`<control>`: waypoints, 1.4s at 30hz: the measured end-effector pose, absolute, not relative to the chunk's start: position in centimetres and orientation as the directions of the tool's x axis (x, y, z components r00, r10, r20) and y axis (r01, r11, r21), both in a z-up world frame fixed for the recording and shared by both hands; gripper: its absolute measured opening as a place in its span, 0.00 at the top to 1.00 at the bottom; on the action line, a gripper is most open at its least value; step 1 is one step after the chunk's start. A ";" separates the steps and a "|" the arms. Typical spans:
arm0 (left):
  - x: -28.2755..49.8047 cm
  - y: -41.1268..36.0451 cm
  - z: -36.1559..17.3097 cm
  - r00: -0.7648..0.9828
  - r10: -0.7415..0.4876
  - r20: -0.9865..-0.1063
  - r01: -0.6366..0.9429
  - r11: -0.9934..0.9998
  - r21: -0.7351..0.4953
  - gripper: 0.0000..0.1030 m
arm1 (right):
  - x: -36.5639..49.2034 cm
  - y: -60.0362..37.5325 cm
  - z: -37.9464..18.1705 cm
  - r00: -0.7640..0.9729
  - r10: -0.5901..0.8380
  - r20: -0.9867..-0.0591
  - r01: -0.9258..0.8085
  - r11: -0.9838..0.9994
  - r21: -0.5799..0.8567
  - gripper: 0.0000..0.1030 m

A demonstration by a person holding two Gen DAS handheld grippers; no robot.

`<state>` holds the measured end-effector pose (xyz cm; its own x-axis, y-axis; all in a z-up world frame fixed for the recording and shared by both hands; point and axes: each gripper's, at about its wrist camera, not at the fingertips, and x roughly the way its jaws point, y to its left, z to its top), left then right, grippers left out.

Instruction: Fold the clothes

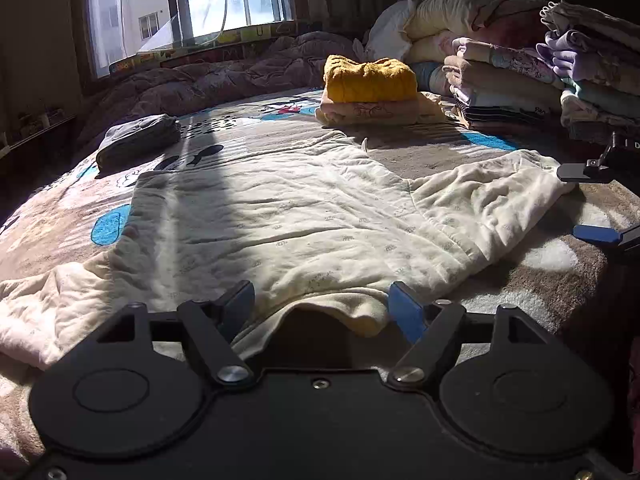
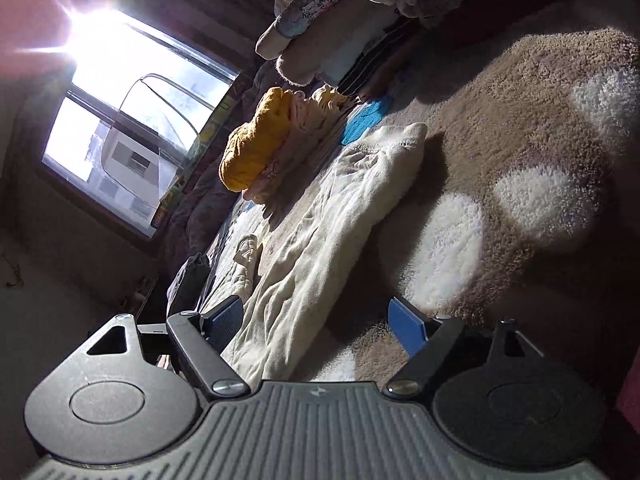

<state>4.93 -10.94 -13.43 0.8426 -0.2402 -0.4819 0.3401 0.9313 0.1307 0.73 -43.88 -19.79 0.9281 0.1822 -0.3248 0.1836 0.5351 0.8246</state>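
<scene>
A cream long-sleeved top (image 1: 288, 216) lies spread flat on the patterned blanket (image 1: 60, 208), neckline toward me, sleeves out to both sides. My left gripper (image 1: 322, 304) is open just above the collar, its blue pads either side of it. My right gripper (image 1: 592, 204) is open at the end of the right sleeve, seen at the far right of the left wrist view. In the right wrist view, which is rolled on its side, the right gripper (image 2: 316, 320) is open over the cream sleeve (image 2: 320, 248), nothing held.
A folded yellow garment (image 1: 370, 80) sits on a pink folded one behind the top. A tall stack of folded clothes and bedding (image 1: 520, 64) fills the back right. A folded dark grey piece (image 1: 138, 140) lies at the left. A window (image 1: 180, 4) is beyond the bed.
</scene>
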 end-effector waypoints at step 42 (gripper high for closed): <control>11.5 -30.8 -9.5 0.757 -0.429 -0.493 0.594 0.767 0.244 0.90 | -1.6 -49.7 -19.9 0.984 -0.002 -0.176 0.160 0.426 0.890 0.13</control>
<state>11.50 -30.83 -9.55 0.7566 -0.4293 -0.4931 0.5940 0.7666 0.2440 -1.55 -49.74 -19.90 0.9844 -0.0017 -0.1758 0.1597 0.4265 0.8903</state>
